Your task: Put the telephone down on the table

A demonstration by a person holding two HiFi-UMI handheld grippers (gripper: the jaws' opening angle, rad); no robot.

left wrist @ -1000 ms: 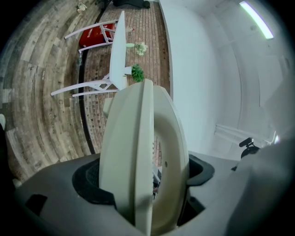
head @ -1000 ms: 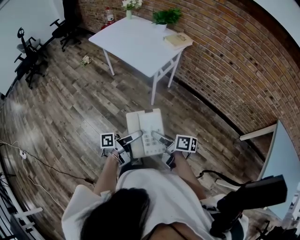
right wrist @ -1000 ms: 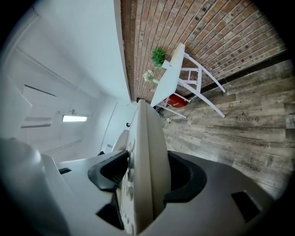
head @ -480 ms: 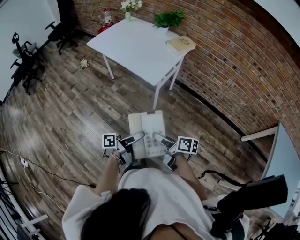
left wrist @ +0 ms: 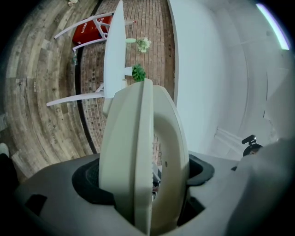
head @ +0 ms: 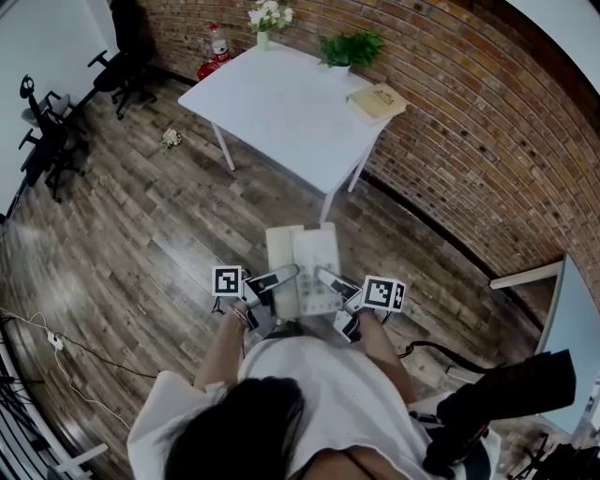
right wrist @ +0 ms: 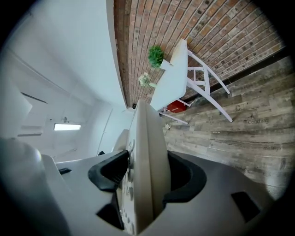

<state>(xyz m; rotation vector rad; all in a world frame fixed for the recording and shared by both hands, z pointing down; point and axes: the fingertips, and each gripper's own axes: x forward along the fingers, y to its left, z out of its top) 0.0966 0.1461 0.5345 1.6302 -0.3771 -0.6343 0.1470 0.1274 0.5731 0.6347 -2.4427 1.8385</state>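
A cream desk telephone (head: pixel 303 269) with its handset on the left side hangs in the air in front of the person, above the wooden floor. My left gripper (head: pixel 277 278) is shut on its left edge, and the handset (left wrist: pixel 138 152) fills the left gripper view between the jaws. My right gripper (head: pixel 330 279) is shut on the right edge; the keypad side (right wrist: pixel 140 170) shows edge-on there. The white table (head: pixel 281 103) stands ahead by the brick wall, its near corner a short way beyond the telephone.
On the table's far side stand a vase of flowers (head: pixel 265 21), a green plant (head: pixel 349 47) and a book (head: pixel 378 100). Black office chairs (head: pixel 52 122) line the left. A red thing (head: pixel 212 58) sits on the floor beyond the table. A cable (head: pixel 56 339) lies at lower left.
The person has stepped nearer to the table: it looms larger and closer to the telephone. Both grippers keep their hold on the telephone.
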